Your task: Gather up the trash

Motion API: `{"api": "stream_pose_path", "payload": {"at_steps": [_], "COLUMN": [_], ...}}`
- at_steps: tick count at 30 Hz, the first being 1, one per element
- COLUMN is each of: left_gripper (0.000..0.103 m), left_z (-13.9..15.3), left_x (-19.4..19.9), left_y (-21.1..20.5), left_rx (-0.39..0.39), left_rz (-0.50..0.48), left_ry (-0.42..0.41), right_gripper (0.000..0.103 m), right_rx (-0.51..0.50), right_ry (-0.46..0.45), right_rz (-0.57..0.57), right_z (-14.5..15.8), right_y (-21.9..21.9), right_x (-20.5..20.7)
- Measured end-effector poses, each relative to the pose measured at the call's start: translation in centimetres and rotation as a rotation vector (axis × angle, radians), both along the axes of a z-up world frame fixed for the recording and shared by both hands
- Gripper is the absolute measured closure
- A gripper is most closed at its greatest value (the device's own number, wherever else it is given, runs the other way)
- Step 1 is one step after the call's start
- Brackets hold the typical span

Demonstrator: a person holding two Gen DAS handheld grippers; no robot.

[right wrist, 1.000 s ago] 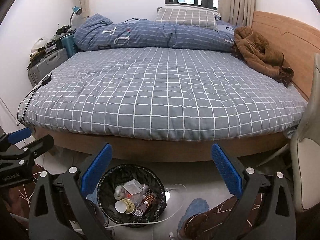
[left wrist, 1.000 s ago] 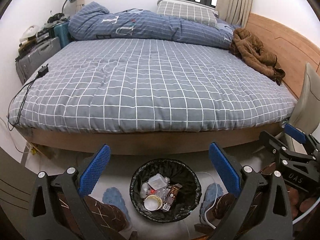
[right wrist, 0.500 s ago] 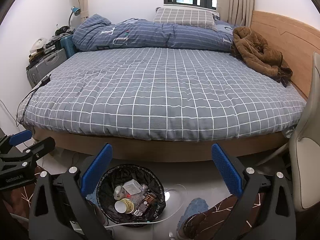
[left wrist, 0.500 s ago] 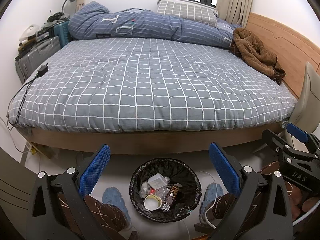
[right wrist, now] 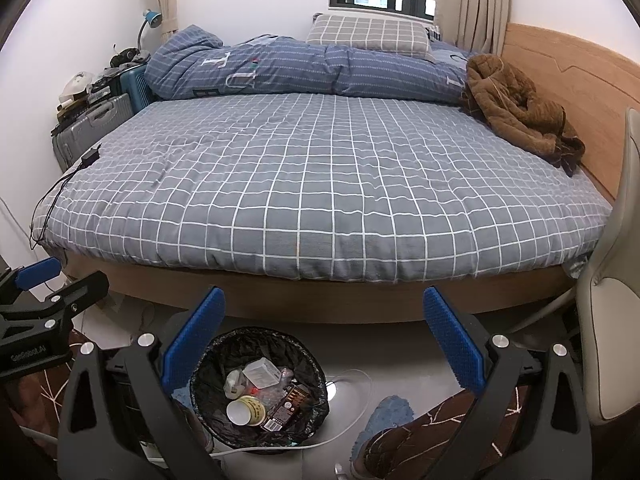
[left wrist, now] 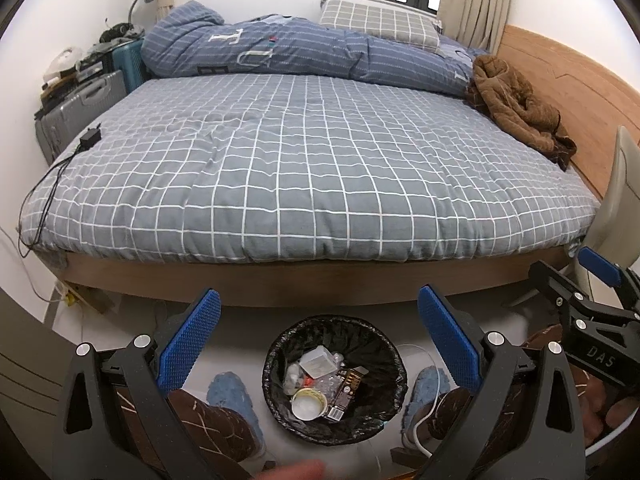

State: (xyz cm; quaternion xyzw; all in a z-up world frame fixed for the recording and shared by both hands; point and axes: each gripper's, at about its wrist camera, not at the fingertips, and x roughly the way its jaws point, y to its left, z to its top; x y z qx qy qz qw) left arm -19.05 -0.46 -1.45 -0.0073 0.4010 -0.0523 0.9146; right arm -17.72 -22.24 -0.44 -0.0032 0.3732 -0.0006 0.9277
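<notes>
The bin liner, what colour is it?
Black; the liner shows best in the left wrist view.

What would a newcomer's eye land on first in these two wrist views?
The big bed with its grey checked cover fills most of both views, a brown jacket crumpled at its right edge by the wooden headboard. On the floor in front of it stands a black-lined trash bin holding a paper cup and wrappers. The left gripper and right gripper both hang open and empty above it.

We're in a bedroom at home. There's a big bed [left wrist: 312, 168], pillow [left wrist: 380, 24], duvet [left wrist: 304, 54] and suitcases [left wrist: 80, 108].
</notes>
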Motion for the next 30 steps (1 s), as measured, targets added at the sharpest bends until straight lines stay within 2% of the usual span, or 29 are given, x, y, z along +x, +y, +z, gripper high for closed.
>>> {"api": "stream_pose_path", "payload": {"at_steps": [5,16,30], "left_gripper": [0.006,0.006,0.006], "left_z": [-0.07,-0.09,-0.13], "left_x": [0.07,-0.11,-0.04], "left_y": [0.24,-0.31,0.31], "left_rx": [-0.004,0.023,0.01], "left_rz": [0.02,-0.008,0.019], "left_ry": [0.001,-0.007,0.0], "right_gripper": [0.008,0.008,0.008], "right_rx": [0.0,0.0,0.002], "right_ry": [0.0,0.0,0.0], "right_rz": [0.0,0.0,0.006], "right_z": [-0.06,-0.01,-0.08], "right_y": [0.05,0.11,0.25], "right_x": [-0.02,0.01,0.09]}}
